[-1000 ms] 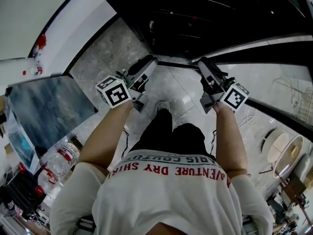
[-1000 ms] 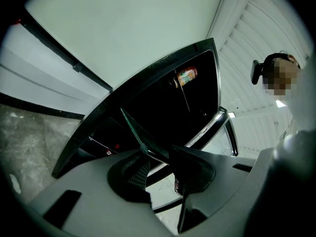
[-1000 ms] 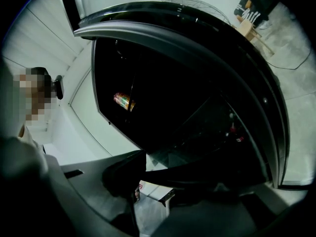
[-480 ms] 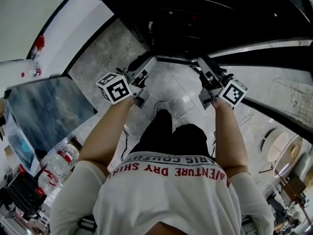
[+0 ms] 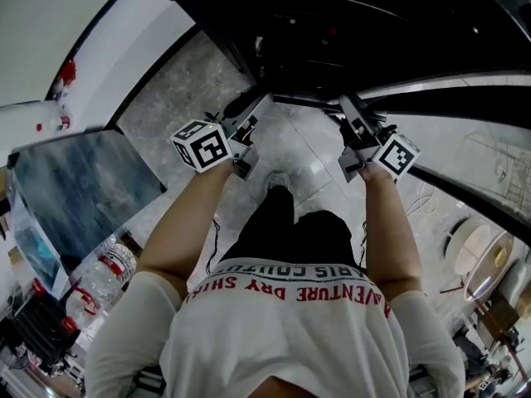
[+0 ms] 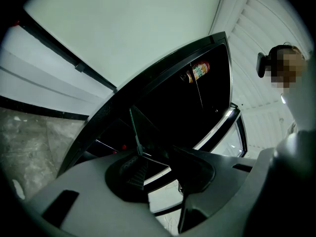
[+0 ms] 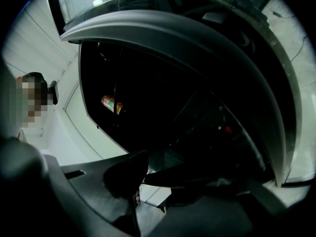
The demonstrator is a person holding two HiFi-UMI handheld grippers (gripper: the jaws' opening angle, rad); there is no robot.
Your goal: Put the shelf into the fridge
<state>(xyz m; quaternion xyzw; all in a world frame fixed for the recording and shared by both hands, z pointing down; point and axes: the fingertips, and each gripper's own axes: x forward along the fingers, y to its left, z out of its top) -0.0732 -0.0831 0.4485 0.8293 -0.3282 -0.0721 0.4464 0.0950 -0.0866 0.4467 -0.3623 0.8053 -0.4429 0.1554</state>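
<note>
In the head view I hold the shelf (image 5: 305, 104) between both grippers; it is a clear pane with a dark front bar, at the mouth of the dark open fridge (image 5: 348, 31). My left gripper (image 5: 253, 106) is shut on the bar's left end. My right gripper (image 5: 347, 110) grips its right end, and its jaws have just been closing with the shelf's edge between them. In the left gripper view the pane's thin edge (image 6: 136, 127) rises from the left gripper (image 6: 158, 164). The right gripper view is dark, and the plate runs in between the jaws of the right gripper (image 7: 143, 179).
A drink bottle (image 6: 197, 72) (image 7: 111, 103) lies inside the fridge. A white fridge door (image 5: 465, 139) stands open on the right. At left is a table with a grey-blue board (image 5: 83, 181) and water bottles (image 5: 104, 272). My shoe (image 5: 278, 181) rests on the marble floor.
Both grippers, with the shelf between them, have shifted a little toward the fridge opening. The right gripper's jaws have drawn slightly closer together.
</note>
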